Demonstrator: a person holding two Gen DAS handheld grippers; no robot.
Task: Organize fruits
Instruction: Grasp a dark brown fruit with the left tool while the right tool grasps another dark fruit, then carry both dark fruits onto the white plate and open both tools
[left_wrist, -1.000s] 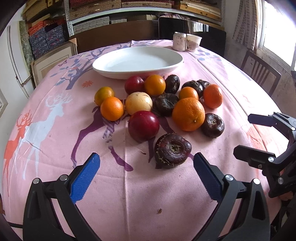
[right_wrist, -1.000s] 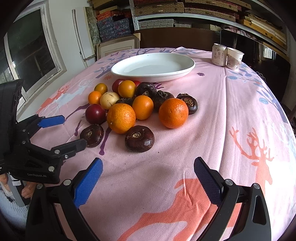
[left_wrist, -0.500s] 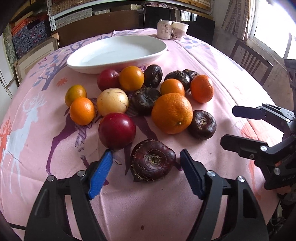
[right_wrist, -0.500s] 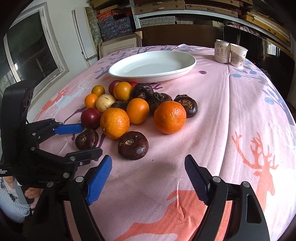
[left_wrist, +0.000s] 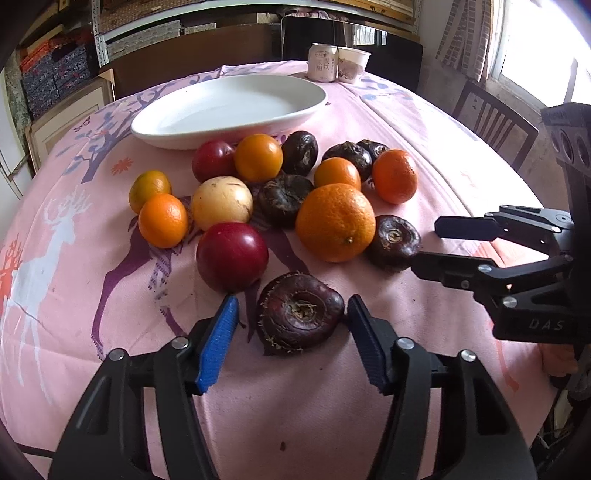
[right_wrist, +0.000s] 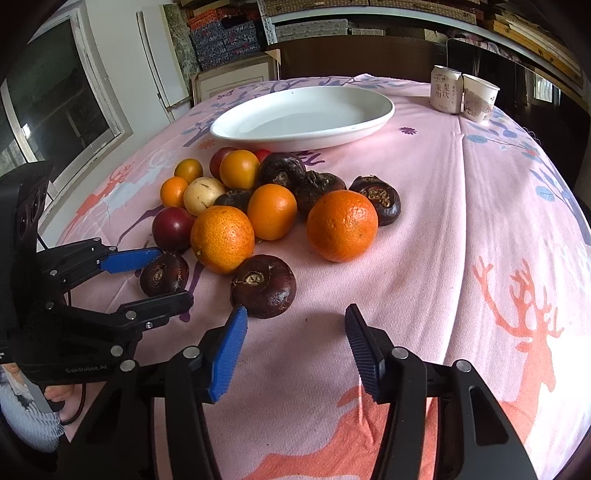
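Your left tool has been closing around the nearest dark fruit (right pad touching, left not yet). Your right tool has been closing on nothing, another dark fruit lying just ahead on the surface.

A lived-in home dining room: a round worktop under a pink deer-print cloth, a wooden chair by the window, and metal shelves stacked with patterned boxes and woven mats behind.
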